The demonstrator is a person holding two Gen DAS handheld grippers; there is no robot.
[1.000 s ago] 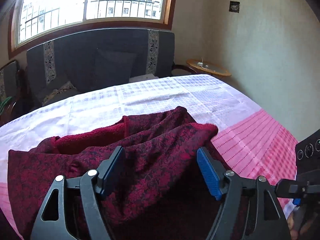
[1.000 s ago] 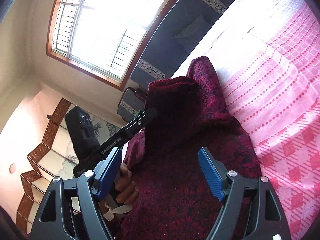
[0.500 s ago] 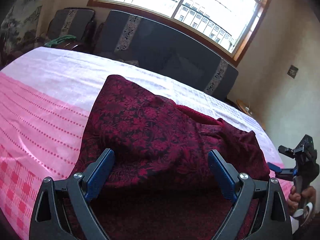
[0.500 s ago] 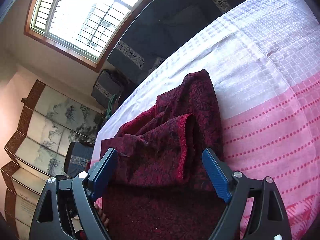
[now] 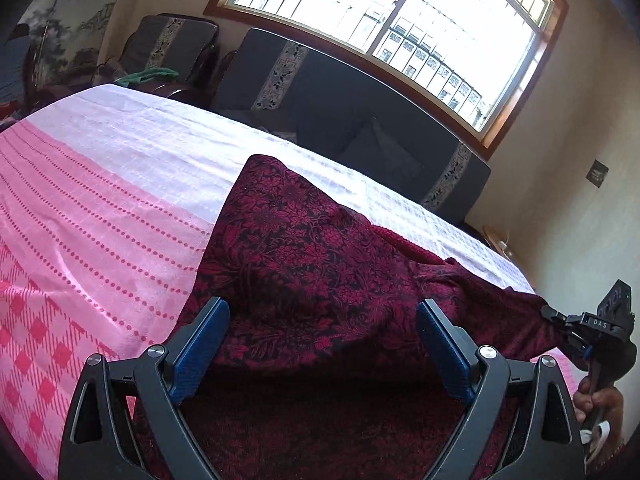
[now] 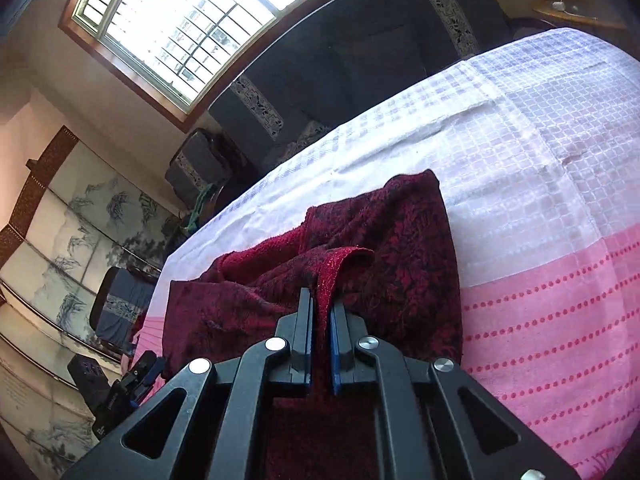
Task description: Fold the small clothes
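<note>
Your left gripper (image 5: 322, 348) is spread wide, its blue pads (image 5: 200, 348) well apart and holding nothing; it hovers low over the near part of the garment (image 5: 312, 264). The garment is a dark red cloth with a black floral print, lying rumpled on the bed (image 5: 104, 216), across the boundary where the bed's cover turns from pink dotted stripes to white checks. Its far corner reaches onto the white part.

Your right gripper (image 6: 320, 340) is clenched on a folded edge of the garment (image 6: 404, 252): the cloth's hem runs down between the two pads, which stand almost together. From the left wrist view, your right gripper (image 5: 560, 322) sits at the garment's right end, with the cloth drawn out in a narrow tail toward it, and your right hand (image 5: 600, 400) wraps the handle below.

In the right wrist view a plainer, brighter red inner face (image 6: 264, 252) of the garment shows in the folds behind the pinched edge. Your left gripper (image 6: 136, 376) shows at the lower left of that view, just beside the garment's left edge.

Beyond the bed stand a dark sofa (image 5: 360, 120) under a window (image 5: 400, 12), and a painted screen (image 6: 68, 248) along the side wall.
</note>
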